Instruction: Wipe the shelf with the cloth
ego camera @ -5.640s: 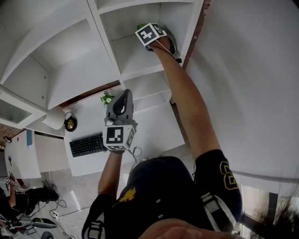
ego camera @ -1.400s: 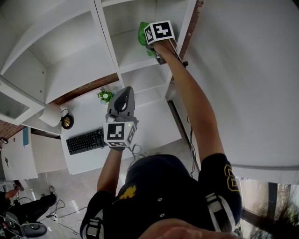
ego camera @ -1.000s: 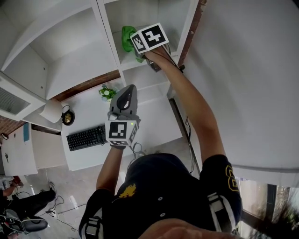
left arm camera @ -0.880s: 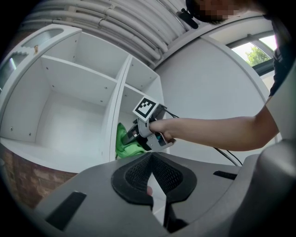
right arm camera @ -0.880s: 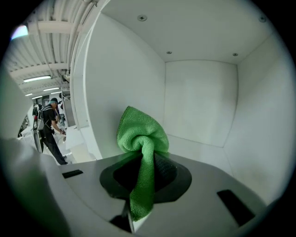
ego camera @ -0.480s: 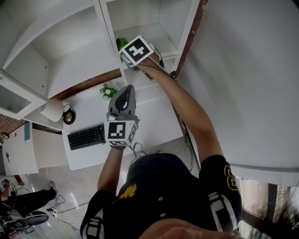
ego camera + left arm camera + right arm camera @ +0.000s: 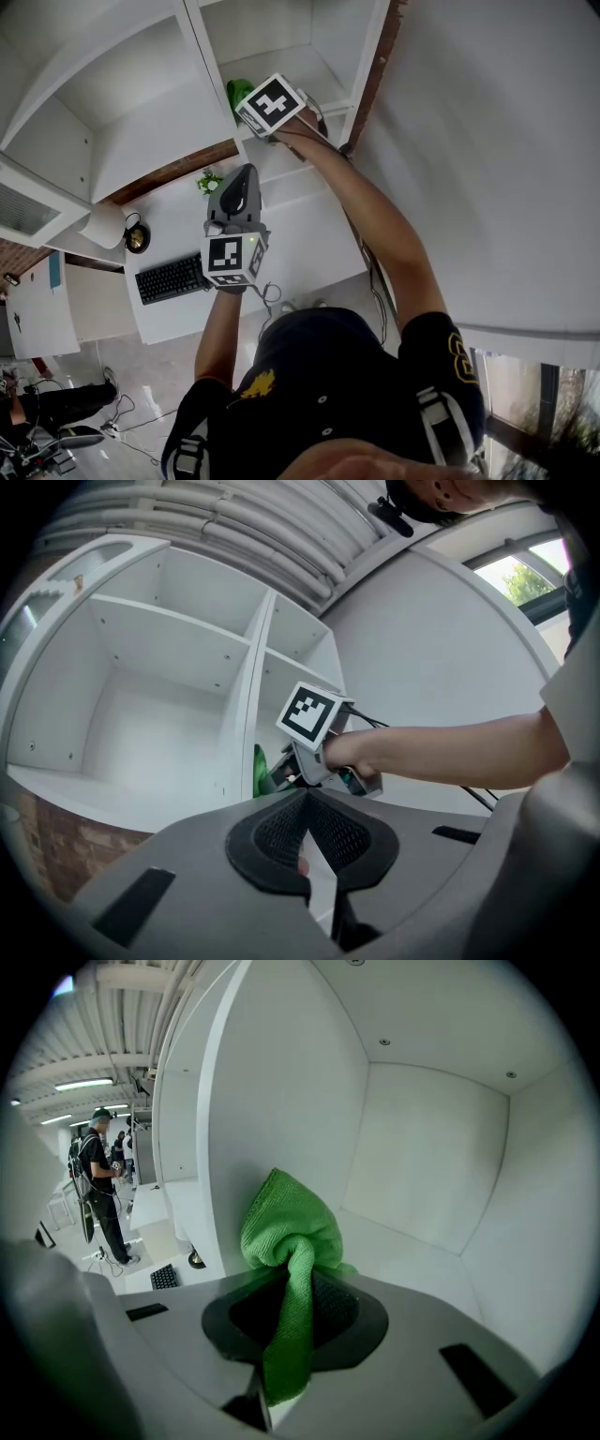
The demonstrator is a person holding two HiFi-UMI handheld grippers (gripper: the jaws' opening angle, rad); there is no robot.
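Right gripper (image 7: 291,1314): jaws clamped on the cloth (image 7: 289,1227). The cloth's tail runs down between the pads and is cut off by the gripper body. Its bunched head stands out beyond the jaws. In the head view the marker cube hides these jaws, and only a small green edge of the cloth shows beside the cube. Contact between the cloth and the floor of the shelf (image 7: 422,1260) cannot be told. The cloth sits at the front of one compartment, just beside the vertical divider (image 7: 272,1091).

Left gripper (image 7: 307,829): jaws together, nothing between them. It is held lower than the right gripper, apart from the shelf. In the head view it shows in front of the desk (image 7: 309,248).

Count: two grippers, one cloth, one keyboard (image 7: 173,278), one small plant (image 7: 208,181).

Cloth: bright green, fine looped weave, crumpled into a rounded knot with one twisted fold
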